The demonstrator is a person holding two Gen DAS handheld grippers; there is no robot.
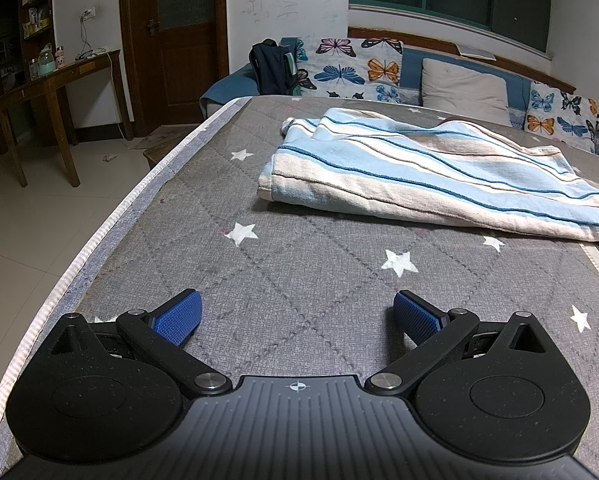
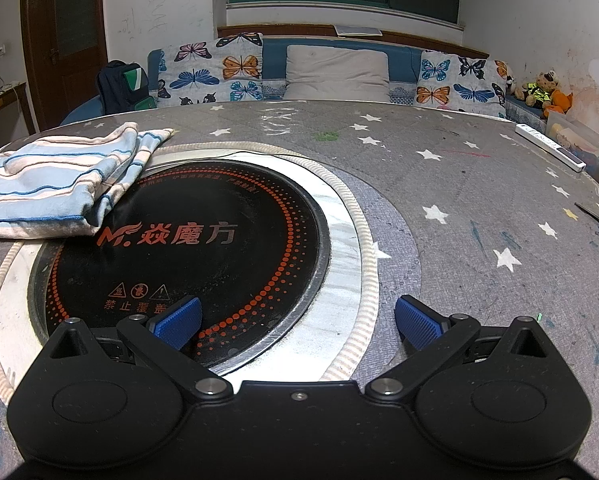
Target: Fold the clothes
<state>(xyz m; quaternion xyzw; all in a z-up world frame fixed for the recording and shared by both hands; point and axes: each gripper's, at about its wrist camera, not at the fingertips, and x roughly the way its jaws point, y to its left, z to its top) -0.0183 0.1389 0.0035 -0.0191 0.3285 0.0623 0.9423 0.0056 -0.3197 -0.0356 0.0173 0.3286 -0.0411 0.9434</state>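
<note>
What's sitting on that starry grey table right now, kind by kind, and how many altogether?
Striped folded cloth: 1
Round black cooktop set into the table's middle: 1
White bar-shaped device near the far right edge: 1
Total: 3

Both the left gripper and the right gripper hang open above the table, holding nothing.

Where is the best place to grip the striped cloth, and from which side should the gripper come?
Probably the striped cloth's near left corner, where the layered edges meet on the star-patterned cover. The open left gripper can come low from the front; that corner lies flat and unobstructed.
</note>
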